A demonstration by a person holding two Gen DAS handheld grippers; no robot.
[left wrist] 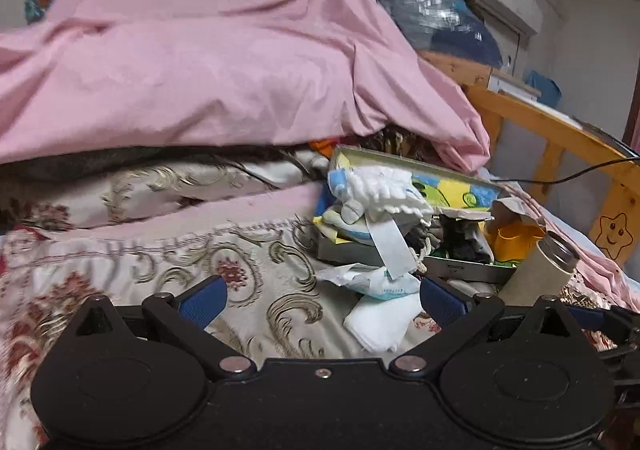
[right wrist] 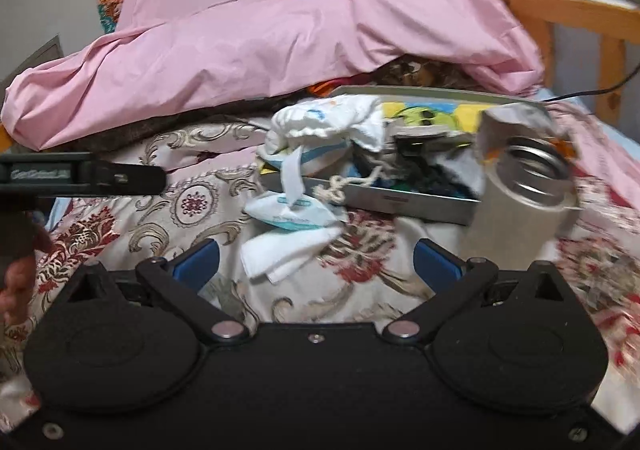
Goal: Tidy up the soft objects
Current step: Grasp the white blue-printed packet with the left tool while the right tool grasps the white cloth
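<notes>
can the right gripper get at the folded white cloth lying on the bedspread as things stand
Probably yes. The right gripper is open and the white cloth lies just ahead between its fingers, on top of the floral bedspread. Only the wipes packet rests on its far edge.

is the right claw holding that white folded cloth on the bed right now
No, the right claw is wide open, and the white folded cloth lies loose on the bedspread.
</notes>
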